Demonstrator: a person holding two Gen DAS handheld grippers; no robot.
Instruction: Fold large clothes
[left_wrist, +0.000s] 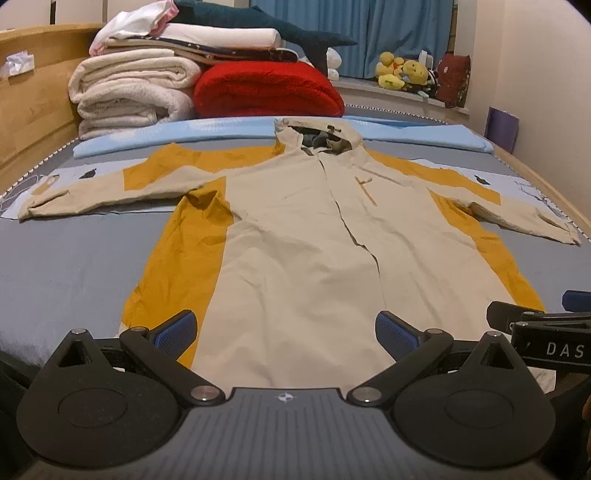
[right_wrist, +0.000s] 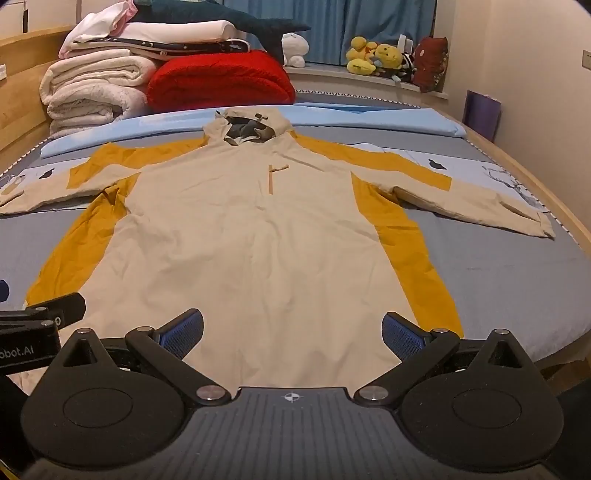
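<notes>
My left gripper (left_wrist: 284, 334) hovers with jaws spread wide, nothing between them, over the hem of the jacket (left_wrist: 295, 236) (beige with mustard panels), which lies flat on the bed (left_wrist: 66, 266), hood away from me. Just beside, my right gripper (right_wrist: 291, 332) gapes equally empty over the same hem.

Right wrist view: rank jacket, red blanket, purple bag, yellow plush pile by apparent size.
1. jacket, by far the largest, though also nearest the camera
2. red blanket
3. yellow plush pile and purple bag: look about alike, both far back, so no ranking between them.
</notes>
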